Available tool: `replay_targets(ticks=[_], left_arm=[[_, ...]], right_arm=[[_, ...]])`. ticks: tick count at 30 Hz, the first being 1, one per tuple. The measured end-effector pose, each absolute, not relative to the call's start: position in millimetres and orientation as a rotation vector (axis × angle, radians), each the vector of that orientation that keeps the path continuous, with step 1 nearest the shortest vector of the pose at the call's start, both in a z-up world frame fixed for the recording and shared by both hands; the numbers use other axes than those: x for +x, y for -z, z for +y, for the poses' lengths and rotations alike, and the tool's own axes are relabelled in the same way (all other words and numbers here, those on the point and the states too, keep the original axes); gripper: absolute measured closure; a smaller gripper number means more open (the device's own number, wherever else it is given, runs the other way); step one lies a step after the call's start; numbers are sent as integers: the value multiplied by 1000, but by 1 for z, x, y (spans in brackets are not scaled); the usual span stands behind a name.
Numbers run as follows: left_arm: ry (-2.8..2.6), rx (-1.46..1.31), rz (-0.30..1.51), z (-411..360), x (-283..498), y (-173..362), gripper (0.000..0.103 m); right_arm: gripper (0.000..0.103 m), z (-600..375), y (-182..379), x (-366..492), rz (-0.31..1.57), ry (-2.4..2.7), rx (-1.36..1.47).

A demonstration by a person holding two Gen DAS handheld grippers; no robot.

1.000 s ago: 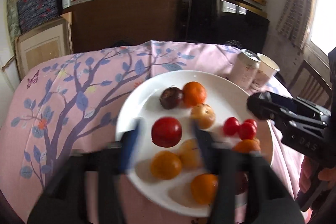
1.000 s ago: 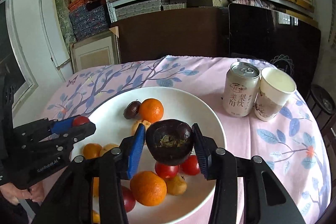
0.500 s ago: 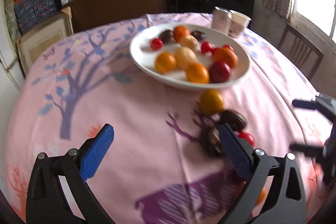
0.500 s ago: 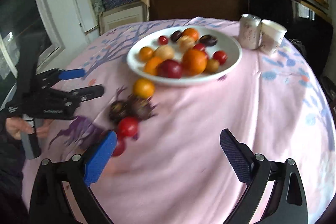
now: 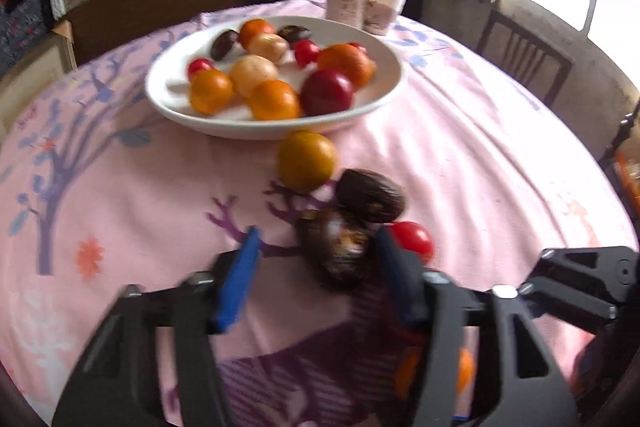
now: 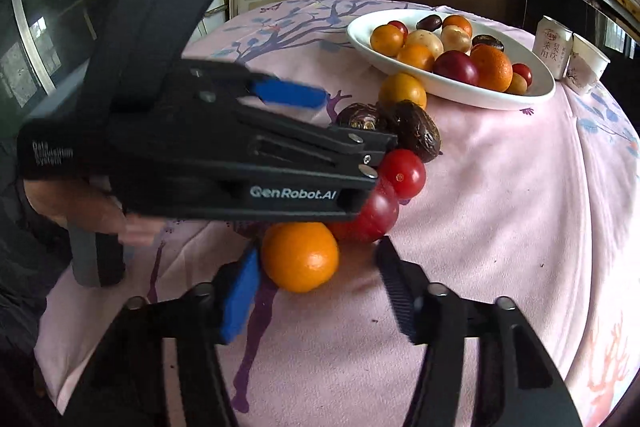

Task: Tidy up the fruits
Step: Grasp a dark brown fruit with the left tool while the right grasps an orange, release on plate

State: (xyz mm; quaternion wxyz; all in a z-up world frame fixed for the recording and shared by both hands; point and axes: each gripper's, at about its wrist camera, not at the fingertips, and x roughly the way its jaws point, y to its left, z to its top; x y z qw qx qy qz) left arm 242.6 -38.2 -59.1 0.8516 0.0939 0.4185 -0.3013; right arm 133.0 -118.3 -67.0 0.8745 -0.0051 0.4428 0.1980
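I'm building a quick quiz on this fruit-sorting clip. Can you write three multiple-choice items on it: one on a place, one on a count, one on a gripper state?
1. Where does the yellow-orange fruit nearest the white plate lie?
A. on the plate
B. on the cloth just outside the plate's rim
C. inside the paper cup

2. How many dark wrinkled fruits lie on the cloth?
A. two
B. none
C. five

3. What is the state of the right gripper?
A. shut on a can
B. open, with an orange between its fingers
C. shut on a tomato

Answers:
1 B: it sits on the pink cloth, off the plate.
2 A: one dark fruit and another lie side by side.
3 B: its jaws stand apart around the orange, not clamped.
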Motion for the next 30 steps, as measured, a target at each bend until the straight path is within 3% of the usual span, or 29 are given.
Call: replay_targets(ticks=[1, 9, 17, 22, 30], left_arm=[[635, 181, 892, -38, 244, 59, 61], [656, 222, 865, -32, 235, 45, 62], [620, 160, 775, -18, 239, -11, 62], [516, 87, 737, -20, 281, -29, 62], [496, 27, 792, -40, 339, -6, 62]], right_arm=[[66, -120, 66, 131, 932, -439, 22], [66, -140, 58, 115, 948, -440, 101], [66, -187, 1, 116, 770, -267, 76], [66, -216, -29, 171, 667, -151, 79], [66, -241, -4, 292, 700, -78, 40]])
